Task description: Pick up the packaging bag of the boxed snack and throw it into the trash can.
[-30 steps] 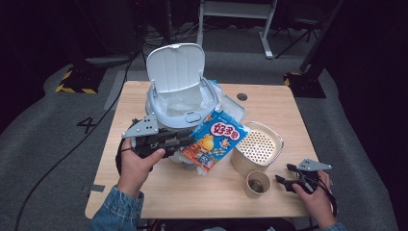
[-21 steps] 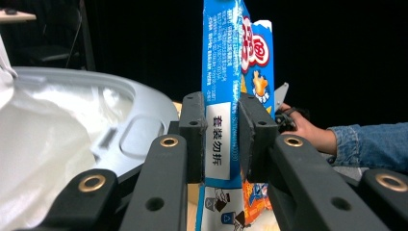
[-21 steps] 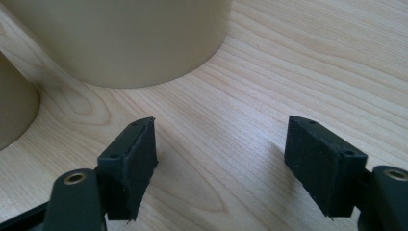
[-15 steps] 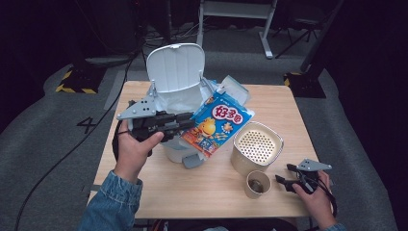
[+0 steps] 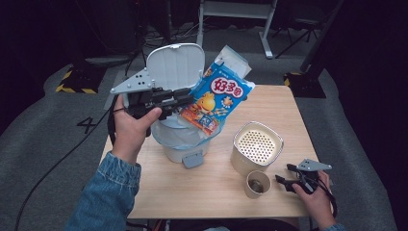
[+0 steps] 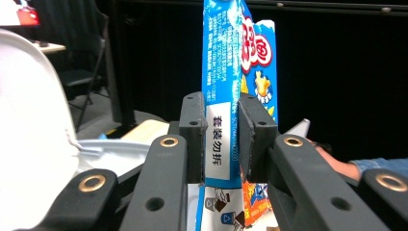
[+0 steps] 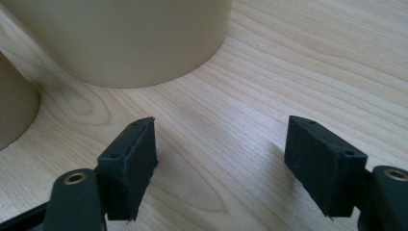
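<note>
My left gripper (image 5: pixel 185 98) is shut on the edge of a blue snack bag (image 5: pixel 217 98) with a cartoon print and holds it in the air above the white bin (image 5: pixel 179 137), whose lid (image 5: pixel 175 65) stands open. In the left gripper view the bag (image 6: pixel 225 77) stands upright, clamped between the two pads (image 6: pixel 194 134). My right gripper (image 5: pixel 285 175) rests low on the table's front right corner, open and holding nothing. Its own view shows the gripper (image 7: pixel 219 161) with bare wood between its pads.
A beige canister with a perforated top (image 5: pixel 257 146) stands right of the bin, and a small beige cup (image 5: pixel 256 184) sits in front of it, just left of my right gripper. The wooden table (image 5: pixel 211 192) ends close behind the bin. A blue liner (image 5: pixel 187 139) fills the bin.
My left gripper has lifted the snack bag up and back, from the bin's front to above its opening. The right gripper has stayed still.
</note>
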`<state>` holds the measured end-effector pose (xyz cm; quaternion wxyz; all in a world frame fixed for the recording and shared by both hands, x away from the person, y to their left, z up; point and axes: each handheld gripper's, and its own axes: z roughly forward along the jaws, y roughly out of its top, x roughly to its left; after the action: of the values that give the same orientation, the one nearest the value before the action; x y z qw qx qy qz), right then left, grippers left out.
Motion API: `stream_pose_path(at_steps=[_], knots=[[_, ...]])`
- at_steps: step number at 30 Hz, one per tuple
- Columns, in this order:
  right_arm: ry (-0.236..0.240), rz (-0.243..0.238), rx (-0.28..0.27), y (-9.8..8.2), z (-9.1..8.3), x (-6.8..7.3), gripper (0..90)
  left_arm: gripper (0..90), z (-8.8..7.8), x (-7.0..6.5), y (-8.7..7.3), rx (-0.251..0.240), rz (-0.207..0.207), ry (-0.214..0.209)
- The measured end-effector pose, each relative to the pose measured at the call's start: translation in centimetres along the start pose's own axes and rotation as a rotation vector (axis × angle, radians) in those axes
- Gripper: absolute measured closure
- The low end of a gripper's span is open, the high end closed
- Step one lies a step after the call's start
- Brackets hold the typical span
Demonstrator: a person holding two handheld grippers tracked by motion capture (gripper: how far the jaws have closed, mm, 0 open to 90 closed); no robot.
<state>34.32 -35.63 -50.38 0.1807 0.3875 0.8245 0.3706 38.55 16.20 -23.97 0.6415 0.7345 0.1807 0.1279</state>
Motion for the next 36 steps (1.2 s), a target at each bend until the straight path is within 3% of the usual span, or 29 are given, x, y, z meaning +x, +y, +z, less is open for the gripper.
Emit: stream_pose_path(at_steps=[8, 15, 19, 25, 36], knots=[[0.000, 0.002, 0.000, 0.0, 0.0, 0.0, 27.1, 75.1, 0.2, 0.8, 1.2, -0.042, -0.009, 0.020], [0.000, 0.001, 0.000, 0.0, 0.0, 0.0, 27.1, 75.1, 0.1, 1.9, 1.6, -0.069, -0.010, 0.086], [0.000, 0.001, 0.000, 0.0, 0.0, 0.0, 27.1, 75.1, -0.1, 2.8, 1.6, -0.115, -0.010, 0.150], [0.000, 0.001, 0.000, 0.0, 0.0, 0.0, 27.1, 75.1, 0.2, 3.7, 1.0, -0.114, -0.024, 0.214], [0.000, 0.002, 0.000, 0.0, 0.0, 0.0, 27.1, 75.0, 1.1, 4.5, 0.1, -0.076, -0.026, 0.277]])
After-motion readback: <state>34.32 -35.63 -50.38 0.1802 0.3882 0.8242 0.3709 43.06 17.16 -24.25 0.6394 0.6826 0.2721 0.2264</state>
